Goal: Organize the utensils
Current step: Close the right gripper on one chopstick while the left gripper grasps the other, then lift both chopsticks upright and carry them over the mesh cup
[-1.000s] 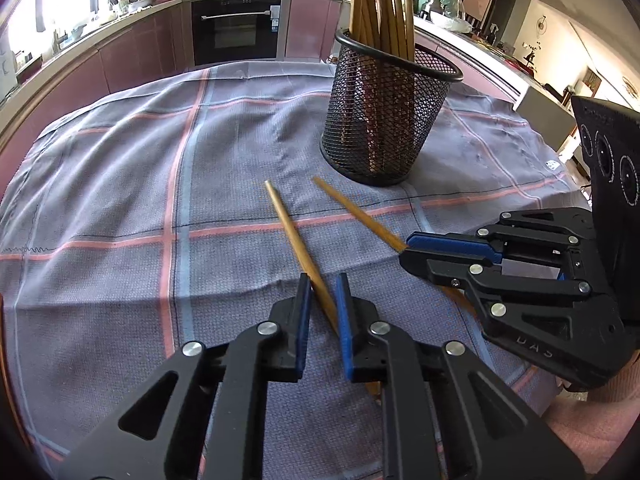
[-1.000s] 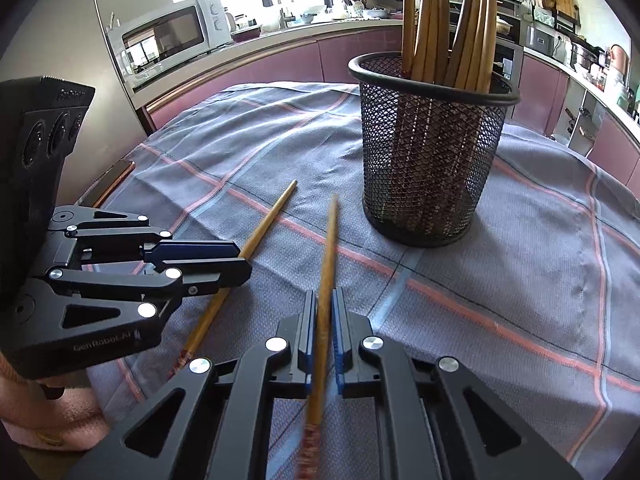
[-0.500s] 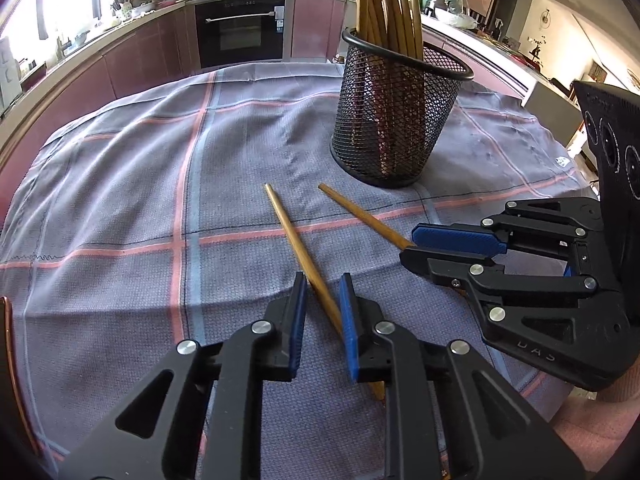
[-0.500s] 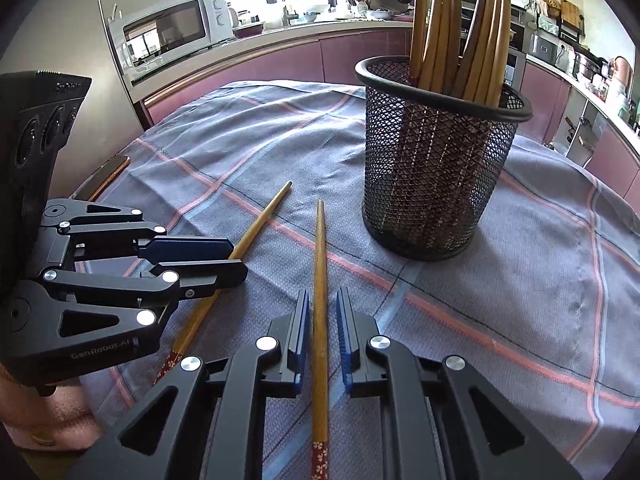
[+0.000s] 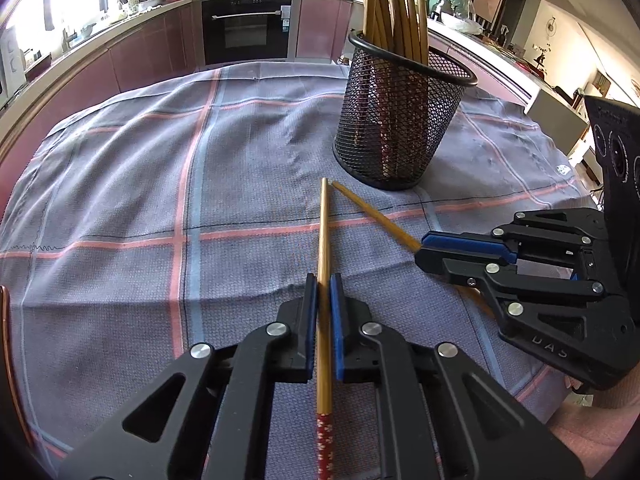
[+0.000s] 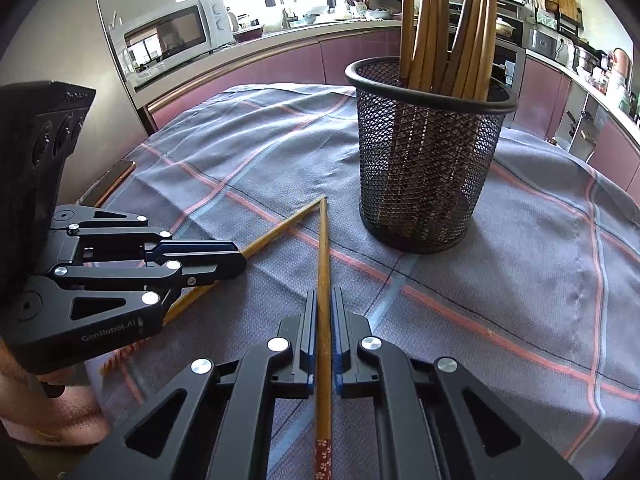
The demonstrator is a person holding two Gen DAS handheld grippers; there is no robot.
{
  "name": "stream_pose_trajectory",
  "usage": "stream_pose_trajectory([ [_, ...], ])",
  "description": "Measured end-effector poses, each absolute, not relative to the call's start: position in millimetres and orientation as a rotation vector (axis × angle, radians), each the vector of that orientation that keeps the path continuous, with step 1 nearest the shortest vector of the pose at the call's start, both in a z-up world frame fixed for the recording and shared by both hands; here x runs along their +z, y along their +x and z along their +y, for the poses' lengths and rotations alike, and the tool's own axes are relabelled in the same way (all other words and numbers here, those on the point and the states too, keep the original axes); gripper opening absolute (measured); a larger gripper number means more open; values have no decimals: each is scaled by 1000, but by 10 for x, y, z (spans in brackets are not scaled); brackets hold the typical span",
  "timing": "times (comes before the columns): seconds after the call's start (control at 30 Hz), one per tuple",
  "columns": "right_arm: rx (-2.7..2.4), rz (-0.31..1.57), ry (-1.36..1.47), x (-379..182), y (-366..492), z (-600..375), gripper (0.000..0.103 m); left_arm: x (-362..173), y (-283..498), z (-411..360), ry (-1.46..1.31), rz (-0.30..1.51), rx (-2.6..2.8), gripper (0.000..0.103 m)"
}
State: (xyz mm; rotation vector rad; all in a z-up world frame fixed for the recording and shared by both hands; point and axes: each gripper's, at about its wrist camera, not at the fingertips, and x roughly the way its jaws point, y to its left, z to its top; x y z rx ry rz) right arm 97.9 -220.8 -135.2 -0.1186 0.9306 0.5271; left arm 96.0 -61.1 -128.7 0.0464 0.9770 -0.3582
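Two wooden chopsticks with red flowered ends lie low over the checked tablecloth [image 5: 120, 200], their tips almost meeting in front of a black mesh cup [image 5: 400, 120] that holds several more chopsticks. My left gripper [image 5: 323, 280] is closing, with its blue pads pressed on one chopstick [image 5: 324, 232]. To its right, the right gripper [image 5: 420, 249] holds the other chopstick [image 5: 376, 216]. In the right wrist view my right gripper [image 6: 323, 296] is closing on its chopstick [image 6: 323, 248], pads touching it. The left gripper [image 6: 239, 259] and its chopstick [image 6: 280, 232] are at the left, the mesh cup [image 6: 424, 160] ahead on the right.
The round table's edge runs close behind both grippers. A microwave [image 6: 172, 36] stands on the counter beyond the table, and an oven [image 5: 246, 28] is built into the pink cabinets. A person's pink sleeve [image 6: 40, 412] shows under the left gripper.
Both pairs of jaws widened slightly, then closed on the chopsticks. Each chopstick has swung straight along its gripper, so the two tips now nearly touch.
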Motion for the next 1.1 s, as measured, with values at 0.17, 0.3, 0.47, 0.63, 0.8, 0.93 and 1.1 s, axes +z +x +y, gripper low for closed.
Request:
stream_pose_trajectory([
  [0.17,536,919,-93,-1307,950,-2266,5,-1251,939,-573,29,970,-363,7],
  [0.3,555,909,-60,-1261,928,-2311,5,-1181,915,-535,5,960,-382,7],
  [0.47,581,864,-32,-1129,868,-2372,5,-1059,885,-475,-23,936,-403,7],
  [0.63,587,831,1,-1010,848,-2423,5,-925,845,-437,-52,908,-433,7],
  [0.8,590,793,37,-893,840,-2477,5,-812,818,-390,-86,886,-464,7],
  [0.93,584,761,73,-813,852,-2536,5,-701,796,-365,-100,857,-480,7],
  [1.1,578,724,90,-721,835,-2589,6,-559,760,-358,-112,815,-498,7],
])
